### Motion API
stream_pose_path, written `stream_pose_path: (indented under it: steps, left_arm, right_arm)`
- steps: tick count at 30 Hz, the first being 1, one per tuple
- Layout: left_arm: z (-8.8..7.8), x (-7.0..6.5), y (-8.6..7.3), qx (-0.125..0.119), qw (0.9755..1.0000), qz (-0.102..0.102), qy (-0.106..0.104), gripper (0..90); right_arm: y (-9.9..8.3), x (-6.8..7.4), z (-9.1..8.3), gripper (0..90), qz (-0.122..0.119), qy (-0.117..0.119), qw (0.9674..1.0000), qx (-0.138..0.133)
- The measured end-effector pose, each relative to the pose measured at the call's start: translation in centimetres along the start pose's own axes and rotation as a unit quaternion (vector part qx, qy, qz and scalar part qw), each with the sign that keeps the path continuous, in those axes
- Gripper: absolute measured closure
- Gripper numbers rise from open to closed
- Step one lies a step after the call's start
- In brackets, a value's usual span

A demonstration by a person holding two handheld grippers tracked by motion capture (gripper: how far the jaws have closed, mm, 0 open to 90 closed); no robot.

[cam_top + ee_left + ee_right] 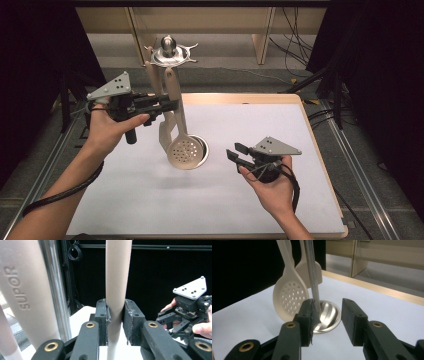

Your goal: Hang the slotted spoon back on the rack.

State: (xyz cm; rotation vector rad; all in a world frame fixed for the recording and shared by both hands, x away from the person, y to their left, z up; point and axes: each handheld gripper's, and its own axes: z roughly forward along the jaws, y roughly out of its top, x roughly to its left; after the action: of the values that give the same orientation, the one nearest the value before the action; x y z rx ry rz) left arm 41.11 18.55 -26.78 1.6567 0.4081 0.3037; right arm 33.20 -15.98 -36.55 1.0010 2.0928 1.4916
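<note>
Table [150, 200] under everything, utensil rack [170, 52] standing on it at the far-left. My left gripper [167, 105] is up beside the rack pole, clamped on a beige utensil handle [115, 290] hanging from it. My right gripper [235, 152] waits near the rack's base, jaws apart, holding nothing.

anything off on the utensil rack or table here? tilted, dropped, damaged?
Nothing stands out. The utensil stand is upright on its round base, with the slotted spoon hanging beside the pole. The left gripper is clamped on a utensil handle; the right gripper is open, apart from the stand.
</note>
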Motion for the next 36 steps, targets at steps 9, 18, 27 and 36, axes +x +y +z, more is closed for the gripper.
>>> stream_pose_path:
  steps: [9,18,27,36]
  left_arm:
    - [0.26,0.69,-0.28,-0.002,0.9999,-0.012,0.0,74.4]
    - [0.66,0.84,-0.28,-0.005,0.9997,-0.023,-0.004,74.2]
    - [0.78,0.88,-0.23,-0.005,0.9995,-0.032,-0.006,74.3]
    - [0.54,0.73,-0.66,-0.014,0.9992,-0.035,0.008,67.5]
  right_arm:
    - [-0.08,0.03,0.08,62.5,0.005,-0.005,1.0,-0.006]
    - [-0.15,-0.04,-0.03,62.3,0.012,0.002,0.9999,0.003]
    - [-0.15,-0.15,-0.01,62.1,0.005,0.002,1.0,0.001]
    - [-0.17,-0.32,-0.1,61.3,-0.005,-0.009,0.9999,-0.001]
